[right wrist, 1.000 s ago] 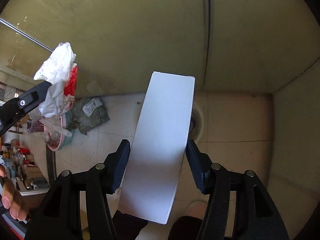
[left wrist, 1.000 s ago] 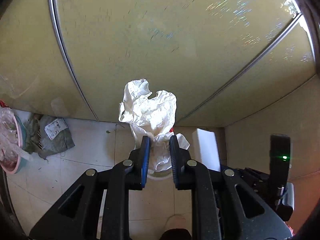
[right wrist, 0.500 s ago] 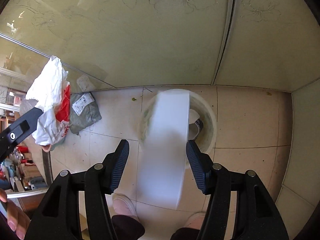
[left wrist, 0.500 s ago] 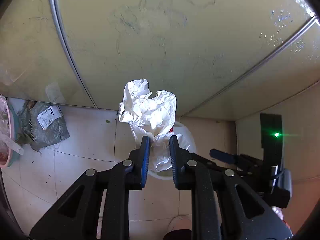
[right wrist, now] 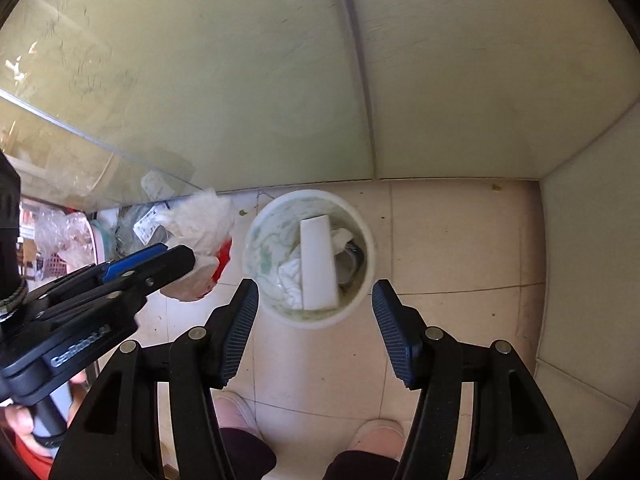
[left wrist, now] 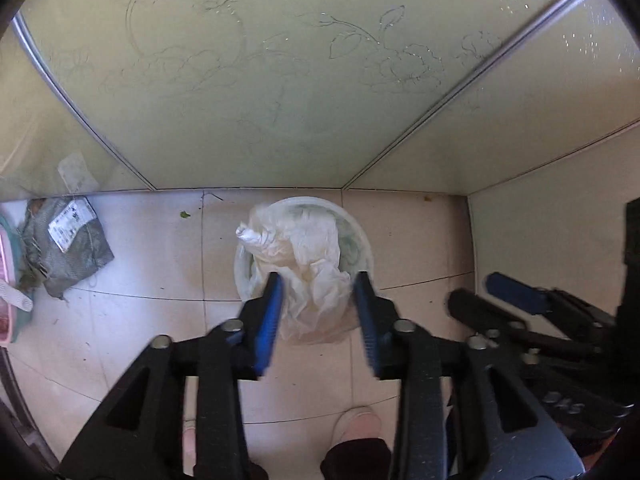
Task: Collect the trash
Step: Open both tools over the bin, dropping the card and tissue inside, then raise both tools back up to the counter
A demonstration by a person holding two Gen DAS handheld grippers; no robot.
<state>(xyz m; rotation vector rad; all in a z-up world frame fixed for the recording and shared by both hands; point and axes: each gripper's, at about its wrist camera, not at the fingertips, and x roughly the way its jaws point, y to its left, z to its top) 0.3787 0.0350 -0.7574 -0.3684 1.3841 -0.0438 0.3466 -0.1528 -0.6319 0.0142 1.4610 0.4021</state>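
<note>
A white round trash bin (right wrist: 360, 236) stands on the tiled floor by the wall; it also shows in the left wrist view (left wrist: 362, 236). A white flat box (right wrist: 318, 264) lies inside it among crumpled paper. My right gripper (right wrist: 314, 320) is open and empty above the bin. My left gripper (left wrist: 318, 304) is open, and a crumpled white plastic bag (left wrist: 304, 256) with a red part sits blurred between its jaws above the bin. In the right wrist view the bag (right wrist: 200, 236) shows at the left gripper's tip, left of the bin.
A grey parcel bag with a label (left wrist: 66, 242) lies on the floor at the left, next to a pink basin (left wrist: 6, 304). Frosted glass panels (left wrist: 280, 80) and a wall close the corner behind the bin. The person's shoes (right wrist: 376, 436) are at the bottom.
The white box left my right gripper and dropped into the bin. My left gripper opened, and the plastic bag is loose between its jaws. Both views tilted down toward the bin.
</note>
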